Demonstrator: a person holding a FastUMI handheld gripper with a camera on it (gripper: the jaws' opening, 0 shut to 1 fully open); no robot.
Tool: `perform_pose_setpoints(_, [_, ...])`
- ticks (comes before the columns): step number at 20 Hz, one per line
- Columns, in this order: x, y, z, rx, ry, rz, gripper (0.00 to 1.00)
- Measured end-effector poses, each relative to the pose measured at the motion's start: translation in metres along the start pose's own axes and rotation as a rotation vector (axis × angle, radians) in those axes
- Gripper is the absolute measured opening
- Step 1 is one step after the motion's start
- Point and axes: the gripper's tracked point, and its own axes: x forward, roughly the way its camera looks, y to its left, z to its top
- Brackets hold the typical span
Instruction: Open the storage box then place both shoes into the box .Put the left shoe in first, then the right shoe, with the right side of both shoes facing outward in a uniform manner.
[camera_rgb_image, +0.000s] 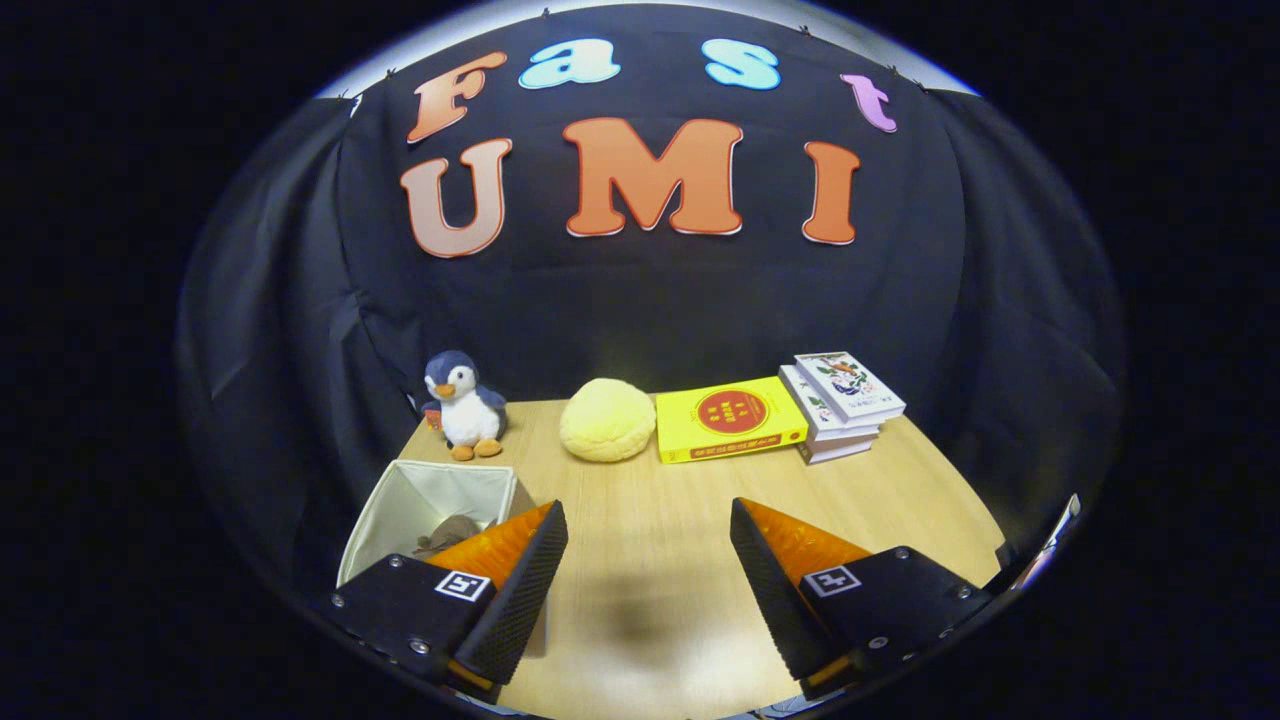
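Gripper view
My gripper (648, 560): I hold it above the wooden table (650, 500), and my two fingers stand wide apart with nothing between them, only bare table top.
My left finger (520, 580): it lies in front of the near right corner of the storage box, so it hides this corner.
My right finger (770, 585): it is over the bare wood, with no thing touching it.
Storage box (425, 510): a pale fabric box at about 10 o'clock from my fingers, on the left near part of the table; its top is open.
Shoe (447, 535): a brown-grey thing lies inside the box, low at its bottom, just behind my left finger; I think it is a shoe, but I cannot tell which one or how it faces.
Toy penguin (462, 405): it stands upright at 11 o'clock, beyond the box, at the far edge of the table.
Yellow round cushion (607, 420): at 12 o'clock, at the far edge, just left of the yellow book.
Yellow book (730, 418): it lies flat at 1 o'clock, between the cushion and the stack of books.
Stack of books (840, 403): at 2 o'clock, touching the right end of the yellow book.
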Motion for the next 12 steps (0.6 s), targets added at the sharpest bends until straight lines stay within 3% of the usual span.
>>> perform_pose_setpoints(12, [-0.012,-0.097,-0.004,-0.017,-0.095,0.013,0.98])
